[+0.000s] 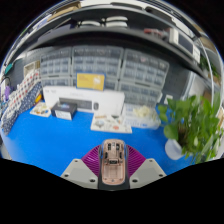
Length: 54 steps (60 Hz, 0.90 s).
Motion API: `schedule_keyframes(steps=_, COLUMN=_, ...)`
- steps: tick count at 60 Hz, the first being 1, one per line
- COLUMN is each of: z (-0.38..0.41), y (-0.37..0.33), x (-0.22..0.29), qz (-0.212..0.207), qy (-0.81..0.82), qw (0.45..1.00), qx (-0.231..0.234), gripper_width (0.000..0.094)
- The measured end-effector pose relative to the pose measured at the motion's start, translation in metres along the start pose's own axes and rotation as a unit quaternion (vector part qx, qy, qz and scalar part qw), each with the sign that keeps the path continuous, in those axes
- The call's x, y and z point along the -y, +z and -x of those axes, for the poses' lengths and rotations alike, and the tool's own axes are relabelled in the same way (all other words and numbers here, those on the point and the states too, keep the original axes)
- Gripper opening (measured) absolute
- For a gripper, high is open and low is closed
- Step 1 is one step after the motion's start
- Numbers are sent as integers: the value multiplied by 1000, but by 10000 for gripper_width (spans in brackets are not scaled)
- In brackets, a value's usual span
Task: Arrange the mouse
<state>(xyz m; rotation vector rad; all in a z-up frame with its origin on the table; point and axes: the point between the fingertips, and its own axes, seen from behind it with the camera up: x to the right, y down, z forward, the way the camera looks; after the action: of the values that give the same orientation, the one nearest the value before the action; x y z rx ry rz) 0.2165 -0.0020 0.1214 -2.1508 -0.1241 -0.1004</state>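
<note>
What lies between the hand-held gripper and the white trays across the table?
In the gripper view, only bare blue tabletop lies between the white trays and the hand-held gripper, whose fingers clamp a beige mouse.

The scene is lit evenly and fairly brightly from overhead; a pale strip of ceiling light [105, 20] is seen at the top of the frame. Straight lines are bent strongly by the wide lens, most of all toward the edges. The shelves [100, 68] at the centre are softly blurred. The plant [192, 120] at the right is smeared. Shadows are faint.
</note>
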Motion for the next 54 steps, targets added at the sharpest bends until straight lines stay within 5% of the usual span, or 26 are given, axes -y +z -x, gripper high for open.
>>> schedule_keyframes(steps=16, z=-3, y=40, x=-148, qz=118, qy=48, qw=991, qx=28, gripper_width=334)
schedule_keyframes(steps=24, z=-5, y=43, x=-145, qz=82, qy=72, qw=994, qx=32, gripper_width=332)
schedule_keyframes(steps=39, z=-6, y=43, x=-146, qz=100, qy=73, qw=992, qx=36, gripper_width=433)
schedule_keyframes(steps=42, z=-5, y=43, x=-146, qz=113, qy=75, qw=990, qx=36, gripper_width=474)
schedule_keyframes(steps=48, z=-3, y=38, x=-140, qz=131, qy=46, qw=990, qx=35, gripper_width=791)
schedule_keyframes(steps=54, z=6, y=24, x=-114, qz=121, qy=32, qw=991, qx=38, gripper_width=845)
